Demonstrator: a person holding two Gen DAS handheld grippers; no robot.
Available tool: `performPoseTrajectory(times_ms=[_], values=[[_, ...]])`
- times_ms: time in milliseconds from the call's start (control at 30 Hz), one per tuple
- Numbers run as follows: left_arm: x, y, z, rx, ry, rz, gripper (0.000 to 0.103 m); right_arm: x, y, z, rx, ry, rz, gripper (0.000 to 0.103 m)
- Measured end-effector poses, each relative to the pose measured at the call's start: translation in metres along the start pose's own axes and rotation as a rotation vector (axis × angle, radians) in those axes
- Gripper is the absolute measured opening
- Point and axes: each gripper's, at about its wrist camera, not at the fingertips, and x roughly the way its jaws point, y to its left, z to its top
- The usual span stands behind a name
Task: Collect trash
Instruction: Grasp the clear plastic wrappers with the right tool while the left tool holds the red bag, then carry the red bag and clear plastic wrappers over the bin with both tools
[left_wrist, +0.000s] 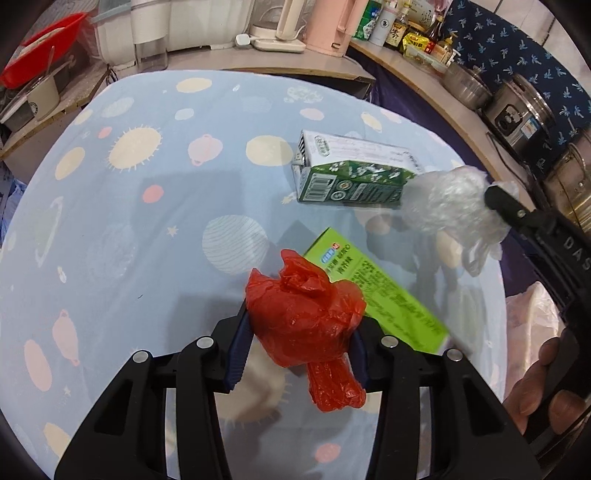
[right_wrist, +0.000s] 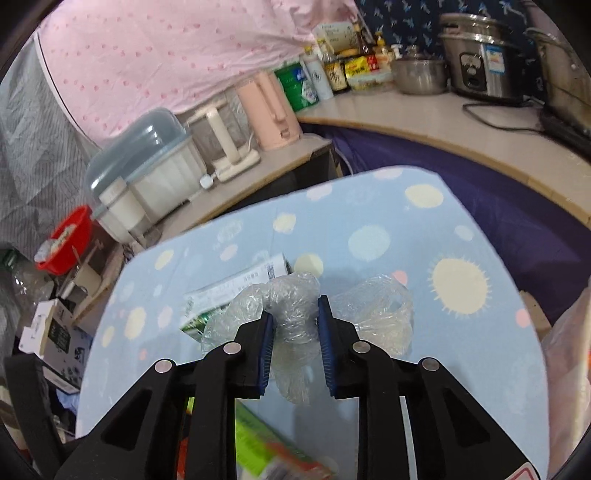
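Right now both grippers grip trash above the table (left_wrist: 110, 229) w/ its blue space-print cloth. Left gripper (left_wrist: 297, 343): fingers clenched on a crumpled red plastic bag (left_wrist: 303, 317). Right gripper (right_wrist: 293, 325): fingers pinched on a wad of clear plastic wrap (right_wrist: 291, 314). On the table lie a green-and-white carton (left_wrist: 351, 173) & a lime-green box (left_wrist: 380, 291), near each other.
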Motion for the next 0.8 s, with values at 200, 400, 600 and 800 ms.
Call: performPoseTrajectory(times_ms=[200, 400, 600, 800], values=[[-0.046, -0.010, -0.010, 0.019, -0.061, -0.040, 0.043, -0.063, -0.006, 0.004, 0.018, -0.094, -0.015, 0.021], [-0.084, -0.028, -0.025, 0.059, -0.107, -0.077, 0.043, -0.117, -0.023, -0.015, 0.042, -0.143, -0.041, 0.021], [-0.108, -0.058, -0.048, 0.123, -0.122, -0.105, 0.043, -0.161, -0.050, -0.038, 0.065, -0.169, -0.067, 0.021], [-0.120, -0.093, -0.073, 0.199, -0.125, -0.127, 0.043, -0.197, -0.078, -0.062, 0.094, -0.183, -0.094, 0.021]])
